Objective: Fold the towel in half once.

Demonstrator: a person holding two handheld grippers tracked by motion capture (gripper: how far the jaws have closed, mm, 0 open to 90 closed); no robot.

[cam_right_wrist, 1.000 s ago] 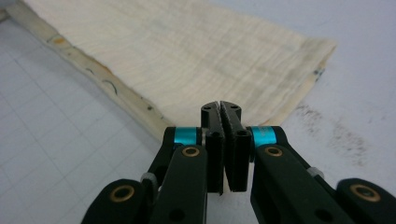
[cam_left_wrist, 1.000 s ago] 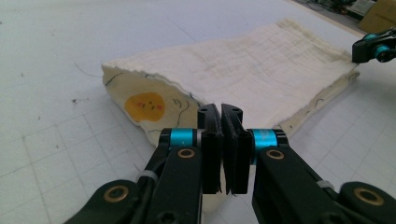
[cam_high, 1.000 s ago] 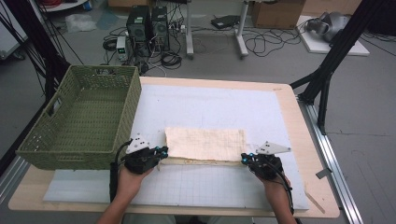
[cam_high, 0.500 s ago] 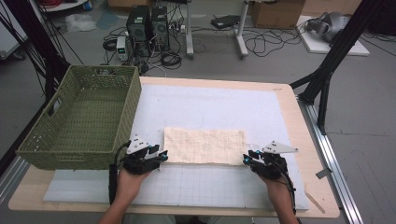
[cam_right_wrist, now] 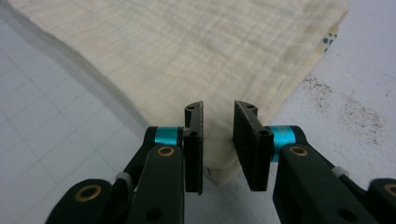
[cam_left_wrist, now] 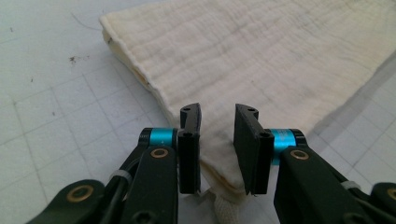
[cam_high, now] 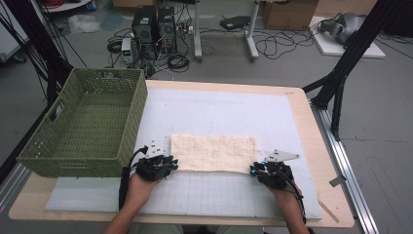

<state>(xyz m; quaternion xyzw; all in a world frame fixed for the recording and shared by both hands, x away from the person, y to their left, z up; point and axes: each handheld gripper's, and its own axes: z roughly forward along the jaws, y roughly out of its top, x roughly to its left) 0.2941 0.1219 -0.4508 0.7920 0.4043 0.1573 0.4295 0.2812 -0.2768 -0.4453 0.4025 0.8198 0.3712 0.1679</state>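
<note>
A folded cream cloth (cam_high: 213,152) lies flat on the white grid mat (cam_high: 219,195). My left gripper (cam_high: 168,163) sits at its near left corner and my right gripper (cam_high: 255,169) at its near right corner. In the left gripper view the jaws (cam_left_wrist: 217,112) stand apart with the cloth (cam_left_wrist: 261,60) corner between them, unpressed. The right gripper view shows the same: my right gripper (cam_right_wrist: 218,109) straddles the cloth (cam_right_wrist: 187,56) corner with a gap on both sides. Both pairs of jaws have just been closing a little after opening.
A green woven basket (cam_high: 107,73) stands on the left of the table, close to my left hand. The wooden table edge (cam_high: 336,214) runs along the right. Black stand legs, computers and cables are on the floor beyond the table.
A second ago both grippers were shut on the cloth's near corners with the near edge raised. The jaws have since parted and the cloth has settled flat. The hands stayed where they were.
</note>
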